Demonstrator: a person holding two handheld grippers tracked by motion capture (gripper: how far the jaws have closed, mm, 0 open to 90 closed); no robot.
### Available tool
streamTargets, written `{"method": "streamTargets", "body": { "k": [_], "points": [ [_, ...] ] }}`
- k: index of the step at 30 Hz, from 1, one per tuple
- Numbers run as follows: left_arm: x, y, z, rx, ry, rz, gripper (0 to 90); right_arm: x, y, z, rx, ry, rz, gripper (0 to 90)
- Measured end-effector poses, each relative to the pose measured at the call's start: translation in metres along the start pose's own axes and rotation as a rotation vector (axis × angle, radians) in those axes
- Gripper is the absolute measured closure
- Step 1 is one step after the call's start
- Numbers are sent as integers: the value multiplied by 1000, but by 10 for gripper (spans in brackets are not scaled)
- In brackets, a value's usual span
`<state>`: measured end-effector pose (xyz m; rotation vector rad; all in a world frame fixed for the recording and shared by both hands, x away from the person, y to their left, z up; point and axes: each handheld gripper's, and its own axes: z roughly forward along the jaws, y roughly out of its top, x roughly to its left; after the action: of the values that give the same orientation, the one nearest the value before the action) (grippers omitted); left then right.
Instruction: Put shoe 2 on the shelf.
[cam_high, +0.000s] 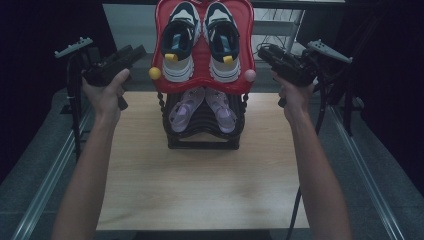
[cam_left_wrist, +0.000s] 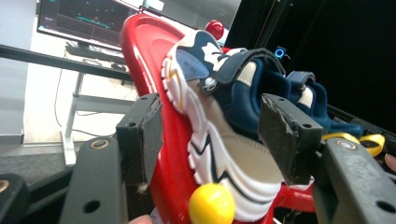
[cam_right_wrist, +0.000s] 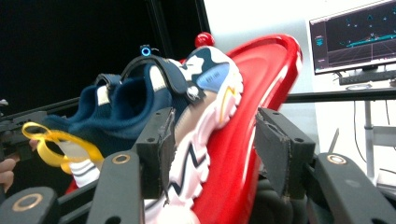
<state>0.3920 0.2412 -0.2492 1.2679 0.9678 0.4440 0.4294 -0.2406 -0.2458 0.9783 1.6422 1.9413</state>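
Pair of lilac sandals (cam_high: 202, 107) lies side by side, tilted, on lower tier of black rack (cam_high: 202, 144), which stands centre-rear on pale wood tabletop (cam_high: 200, 190). Metal rails (cam_high: 50, 170) flank table l. & r. In bkgd, monitor (cam_right_wrist: 352, 42) w/ teal graph lines sits above white-framed stand (cam_left_wrist: 74, 102).

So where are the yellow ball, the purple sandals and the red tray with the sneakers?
yellow ball (cam_left_wrist: 211, 204), left gripper view, its round front.
purple sandals (cam_high: 182, 112), high view, left sandal's footbed.
red tray (cam_high: 200, 50), high view, bare strip between the sneakers.
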Motion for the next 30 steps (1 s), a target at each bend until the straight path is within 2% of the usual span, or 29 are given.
{"method": "streamTargets", "body": {
  "k": [5, 12, 18, 30],
  "points": [
    [13, -14, -5, 17, 11, -28, 400, -7, -12, -5, 1, -2, 13, 486],
    [28, -34, -12, 42, 27, -42, 399, -13, -25, -15, 2, -13, 9, 486],
    [33, -52, -16, 64, 29, -39, 400, -20, -40, -26, 16, -26, 5, 487],
    [42, -93, -25, 103, 33, -52, 402, -37, -84, -41, 63, -40, 40, 488]
  ]
}}
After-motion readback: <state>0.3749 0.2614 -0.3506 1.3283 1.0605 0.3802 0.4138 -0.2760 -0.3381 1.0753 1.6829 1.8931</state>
